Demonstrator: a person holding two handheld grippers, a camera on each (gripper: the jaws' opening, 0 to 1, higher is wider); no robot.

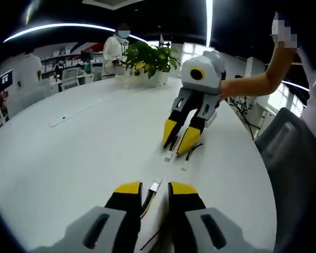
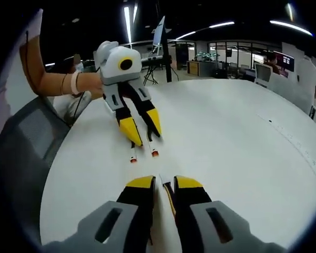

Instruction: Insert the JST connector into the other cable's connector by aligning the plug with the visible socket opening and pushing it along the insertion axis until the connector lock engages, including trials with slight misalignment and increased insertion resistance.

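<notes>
Both cables are up off the white worktop (image 1: pixel 68 147) and facing each other, well apart with a stretch of bare surface between. These are featherweight things: thin, floppy wires that will buckle if pushed from behind, ending in small hard plastic housings that look easy to slip or twist in a grip. So the sensible hold is on or right behind the housing, not out on the wire.

In the left gripper view, the left gripper (image 1: pixel 155 188) has its fingers clenched close on a cable whose white connector (image 1: pixel 155 185) pokes out just past the yellow tips. The right gripper (image 1: pixel 180 138) comes in opposite, fingers pinched narrow, wires and small ends (image 1: pixel 185 163) dangling to the worktop below it (which end is plug and which socket I can't tell at this size).

In the right gripper view, its own fingers are nearly shut on a thin cable (image 2: pixel 165 188).
</notes>
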